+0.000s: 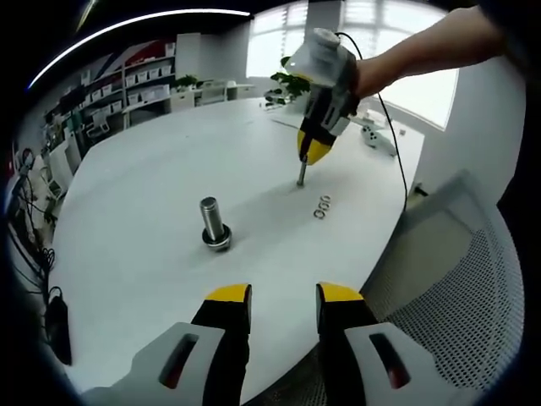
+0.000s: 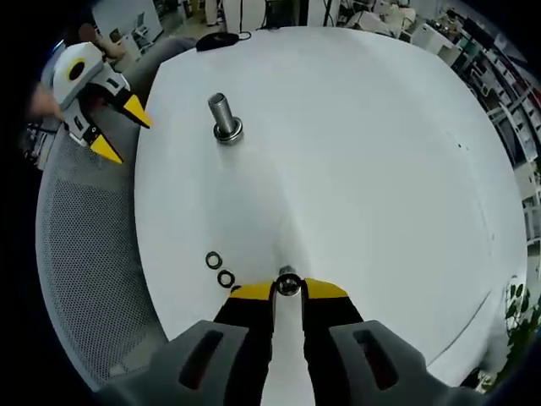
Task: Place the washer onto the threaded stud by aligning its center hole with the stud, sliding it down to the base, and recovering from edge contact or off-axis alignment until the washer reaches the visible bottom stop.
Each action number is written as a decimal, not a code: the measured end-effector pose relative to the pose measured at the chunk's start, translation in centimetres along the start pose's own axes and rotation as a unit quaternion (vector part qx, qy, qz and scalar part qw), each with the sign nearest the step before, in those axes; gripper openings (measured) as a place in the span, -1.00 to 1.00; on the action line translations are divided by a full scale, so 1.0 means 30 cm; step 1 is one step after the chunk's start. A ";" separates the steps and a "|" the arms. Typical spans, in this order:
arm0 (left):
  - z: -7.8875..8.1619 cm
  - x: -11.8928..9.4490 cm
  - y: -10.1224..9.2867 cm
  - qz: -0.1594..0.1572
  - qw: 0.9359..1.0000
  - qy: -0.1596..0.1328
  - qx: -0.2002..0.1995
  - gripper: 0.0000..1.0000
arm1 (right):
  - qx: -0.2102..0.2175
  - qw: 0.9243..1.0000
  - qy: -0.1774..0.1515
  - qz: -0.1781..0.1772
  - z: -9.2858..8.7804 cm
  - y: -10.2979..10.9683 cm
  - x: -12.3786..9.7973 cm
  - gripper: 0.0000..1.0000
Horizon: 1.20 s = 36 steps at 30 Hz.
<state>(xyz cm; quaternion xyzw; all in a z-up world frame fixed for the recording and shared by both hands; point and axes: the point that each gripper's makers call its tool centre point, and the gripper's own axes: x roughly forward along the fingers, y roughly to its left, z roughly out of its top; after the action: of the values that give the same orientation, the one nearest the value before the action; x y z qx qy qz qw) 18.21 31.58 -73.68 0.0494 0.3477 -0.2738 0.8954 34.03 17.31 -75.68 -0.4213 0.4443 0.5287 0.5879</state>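
washers [image 2: 220, 269] — two small rings — lay flat on the white table [image 2: 363, 152], side by side, just left of the right gripper's [image 2: 288, 289] tips in the right gripper view. in the left gripper view the same pair [image 1: 322, 206] sat just right of the thin stud [image 1: 301, 173], close but not touching it.

right gripper came down over that thin stud, jaws narrow with yellow tips either side of the stud's top [image 2: 287, 282]; looked closed on it, though actual contact was hard to confirm. seen from the left gripper view, it [image 1: 312, 154] pointed down at the table with the stud sticking out below its tips, a person's hand [image 1: 397, 59] holding it from above.

left gripper [image 1: 283, 293] hung over the near table edge, jaws parted with a clear gap, nothing between them. in the right gripper view it [image 2: 118, 127] sat off the table's left edge, over the mesh chair [image 2: 84, 245].

thick threaded stud [image 1: 211, 220] stood upright well apart from the thin one, a dark ring at its base [image 1: 216, 240] — also visible in the right gripper view [image 2: 224, 114].
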 end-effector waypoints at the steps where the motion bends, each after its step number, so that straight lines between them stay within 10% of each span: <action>1: -0.001 -0.001 0.001 0.001 1.000 0.001 -0.002 -0.43 | 0.001 1.000 0.003 0.001 -0.004 -0.001 0.009 -0.73; 36: -0.007 0.001 0.012 0.002 1.000 0.003 -0.007 -0.45 | 0.017 0.999 0.031 0.014 -0.034 -0.003 0.131 -0.69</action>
<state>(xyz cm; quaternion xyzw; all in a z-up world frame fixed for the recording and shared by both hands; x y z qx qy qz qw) 18.29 31.93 -73.88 0.0444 0.3526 -0.2696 0.8950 34.21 17.28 -79.73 -0.4217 0.4769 0.5156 0.5735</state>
